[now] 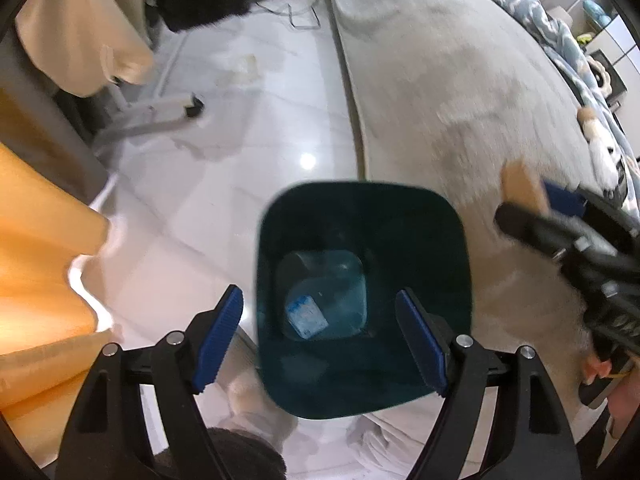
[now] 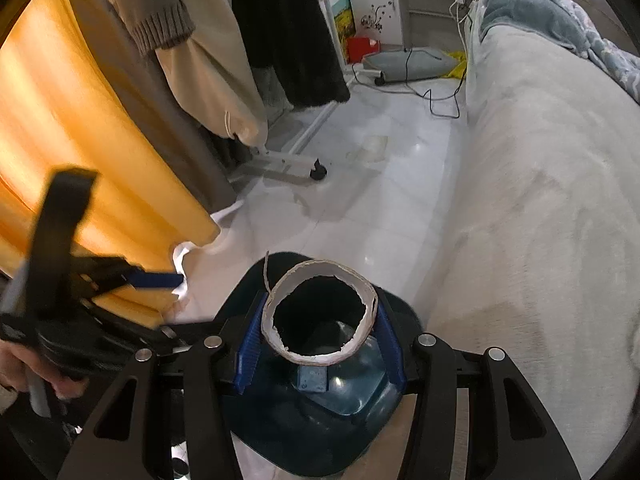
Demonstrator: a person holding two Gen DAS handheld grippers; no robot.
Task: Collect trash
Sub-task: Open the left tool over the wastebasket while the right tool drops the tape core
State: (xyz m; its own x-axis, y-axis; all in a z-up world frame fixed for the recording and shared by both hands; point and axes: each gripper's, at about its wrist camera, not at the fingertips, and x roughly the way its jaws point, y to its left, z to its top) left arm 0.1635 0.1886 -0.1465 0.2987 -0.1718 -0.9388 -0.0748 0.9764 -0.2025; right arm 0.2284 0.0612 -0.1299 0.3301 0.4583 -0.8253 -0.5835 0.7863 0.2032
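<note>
A dark teal trash bin (image 1: 420, 240) stands on the white floor beside the bed, and a blue-and-white packet (image 1: 306, 314) lies at its bottom. My left gripper (image 1: 320, 296) hangs open over the bin's mouth with nothing between its blue pads. In the right wrist view my right gripper (image 2: 320, 308) is shut on a short cardboard tube (image 2: 320, 268), held end-on just above the bin (image 2: 280, 432). The packet (image 2: 312, 378) shows below the tube. The right gripper (image 1: 536, 200) with the tube (image 1: 520, 180) shows blurred at the right of the left wrist view. The left gripper (image 2: 124, 228) is at the left of the right wrist view.
A bed with a grey blanket (image 2: 540, 200) runs along the right. An orange curtain (image 2: 80, 120) hangs on the left. A wheeled clothes rack (image 2: 296, 164) with hanging clothes stands behind, and cables (image 2: 436, 100) trail on the tiled floor (image 1: 240, 160).
</note>
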